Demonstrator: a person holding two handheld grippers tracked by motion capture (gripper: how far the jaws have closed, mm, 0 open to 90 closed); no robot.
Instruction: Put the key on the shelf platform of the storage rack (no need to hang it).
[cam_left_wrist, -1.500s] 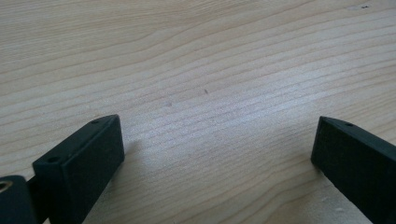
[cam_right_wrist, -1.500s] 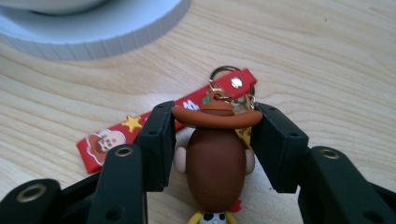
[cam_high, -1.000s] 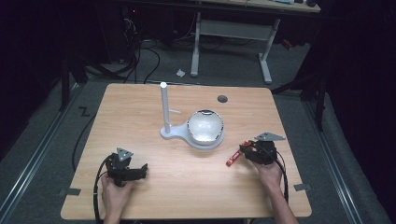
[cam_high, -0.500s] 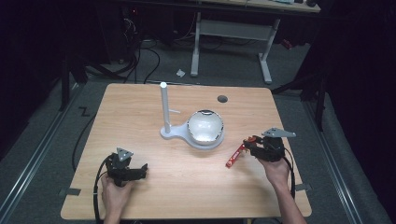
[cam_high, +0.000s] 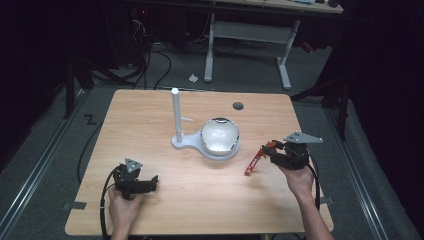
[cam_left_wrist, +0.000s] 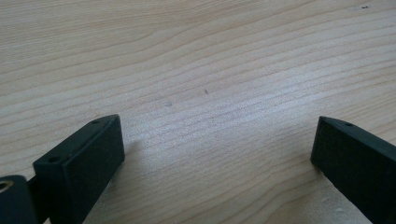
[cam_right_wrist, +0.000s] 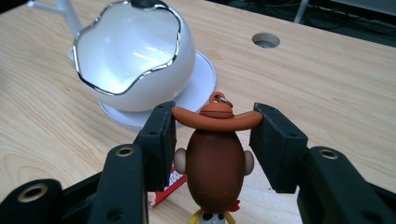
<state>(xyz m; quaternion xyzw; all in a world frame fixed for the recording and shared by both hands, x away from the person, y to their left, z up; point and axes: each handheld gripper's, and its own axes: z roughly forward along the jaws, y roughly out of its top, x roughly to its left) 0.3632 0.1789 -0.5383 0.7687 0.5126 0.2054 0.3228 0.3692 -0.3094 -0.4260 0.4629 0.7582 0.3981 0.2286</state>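
My right gripper (cam_right_wrist: 214, 122) is shut on a small toy figure (cam_right_wrist: 215, 163) with a brown head and an orange cowboy hat; the jaws pinch the hat's brim from both sides. In the high view the right gripper (cam_high: 272, 150) hangs at the table's right, and the figure's red strap (cam_high: 254, 162) slopes down from it to the wood. Just left of it stands a white egg-shaped bowl with a silver rim (cam_high: 219, 135) (cam_right_wrist: 133, 56) on a white base. My left gripper (cam_high: 149, 183) rests open at the front left, its jaws (cam_left_wrist: 215, 154) wide apart over bare wood.
A white upright post (cam_high: 176, 115) rises from the same base as the bowl. A round cable hole (cam_high: 238, 106) (cam_right_wrist: 265, 40) lies in the wooden tabletop (cam_high: 150, 125) behind the bowl. Desk legs and cables stand on the dark floor beyond the table.
My right gripper has risen a little and shifted right with the toy figure in it. The left gripper has stayed put.
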